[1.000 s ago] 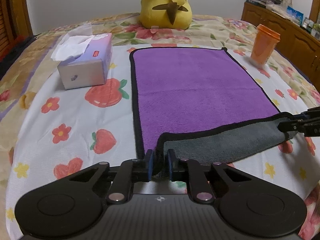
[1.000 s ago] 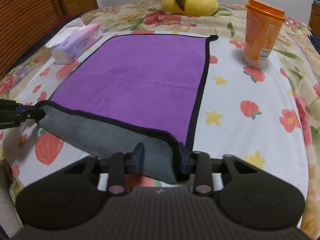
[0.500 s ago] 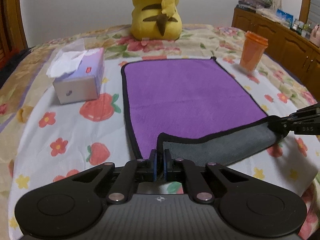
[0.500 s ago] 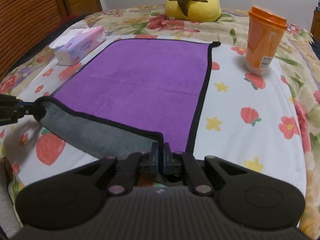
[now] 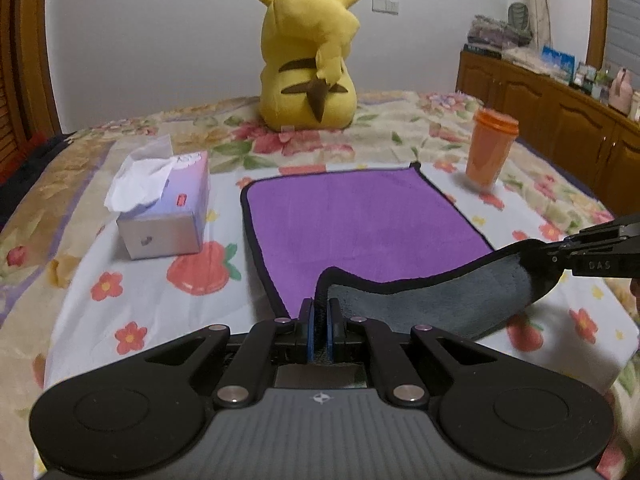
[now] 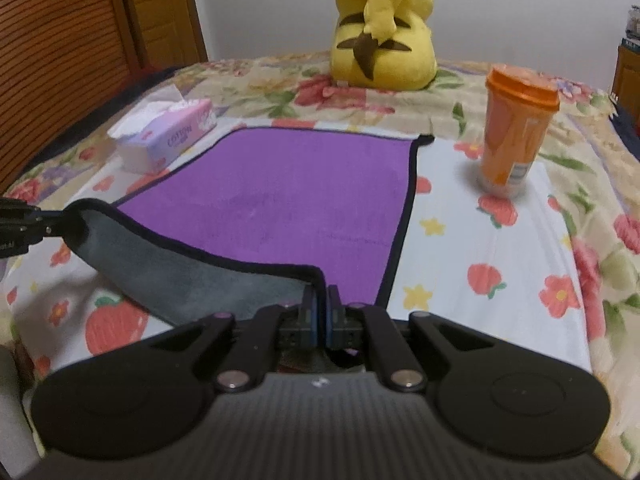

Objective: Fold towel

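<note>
Over the bed (image 5: 152, 308), both tools pinch towel (image 5: 360, 216) corners.

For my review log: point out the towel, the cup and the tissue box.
towel (image 5: 360, 216), left wrist view, purple top face.
cup (image 6: 514, 136), right wrist view, orange side wall.
tissue box (image 5: 160, 232), left wrist view, near end face.

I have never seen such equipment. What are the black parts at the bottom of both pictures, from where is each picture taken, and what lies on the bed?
The black parts are two hand-held grippers, each carrying its own camera looking along its fingers. One picture comes from the left gripper, the other from the right gripper. Each is closed on a near corner of the purple towel with grey underside, lifting that edge. On the flowered bedsheet also stand a tissue box, an orange lidded cup and a yellow plush toy.
</note>
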The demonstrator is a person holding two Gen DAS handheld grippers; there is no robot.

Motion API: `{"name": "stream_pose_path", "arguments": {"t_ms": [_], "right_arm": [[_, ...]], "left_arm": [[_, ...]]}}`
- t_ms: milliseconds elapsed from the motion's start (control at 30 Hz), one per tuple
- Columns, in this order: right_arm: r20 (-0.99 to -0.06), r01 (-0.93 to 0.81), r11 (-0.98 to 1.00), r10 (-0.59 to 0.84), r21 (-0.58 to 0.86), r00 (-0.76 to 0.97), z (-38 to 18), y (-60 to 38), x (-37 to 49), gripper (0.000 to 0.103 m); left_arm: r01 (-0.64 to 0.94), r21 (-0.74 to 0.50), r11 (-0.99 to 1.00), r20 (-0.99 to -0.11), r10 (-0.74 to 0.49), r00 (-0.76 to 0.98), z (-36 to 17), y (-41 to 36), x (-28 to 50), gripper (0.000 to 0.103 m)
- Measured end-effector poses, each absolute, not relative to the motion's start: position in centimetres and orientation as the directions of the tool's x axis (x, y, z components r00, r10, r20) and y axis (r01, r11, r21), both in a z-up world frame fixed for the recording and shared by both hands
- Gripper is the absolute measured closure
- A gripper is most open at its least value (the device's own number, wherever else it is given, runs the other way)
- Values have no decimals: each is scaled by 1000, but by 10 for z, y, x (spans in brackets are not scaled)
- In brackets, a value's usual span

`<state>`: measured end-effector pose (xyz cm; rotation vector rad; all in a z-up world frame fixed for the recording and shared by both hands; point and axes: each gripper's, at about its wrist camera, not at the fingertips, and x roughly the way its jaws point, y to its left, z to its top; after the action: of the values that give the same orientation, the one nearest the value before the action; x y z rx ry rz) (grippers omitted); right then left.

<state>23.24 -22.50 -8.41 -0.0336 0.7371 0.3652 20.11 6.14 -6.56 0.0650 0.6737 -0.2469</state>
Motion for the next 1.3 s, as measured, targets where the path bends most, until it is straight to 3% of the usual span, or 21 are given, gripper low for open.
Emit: {"name": "stream_pose_path", "arguments": {"t_ms": [667, 1300], "right_arm": [[-557, -345, 937, 319, 61, 767, -64, -227, 234, 98], [-535, -381, 924, 329, 13, 778, -65, -222, 252, 98]], "left_arm": [[252, -20, 967, -551, -221, 805, -46, 55, 204, 94], [254, -17, 967, -519, -226, 825, -44, 59, 229, 95]]}}
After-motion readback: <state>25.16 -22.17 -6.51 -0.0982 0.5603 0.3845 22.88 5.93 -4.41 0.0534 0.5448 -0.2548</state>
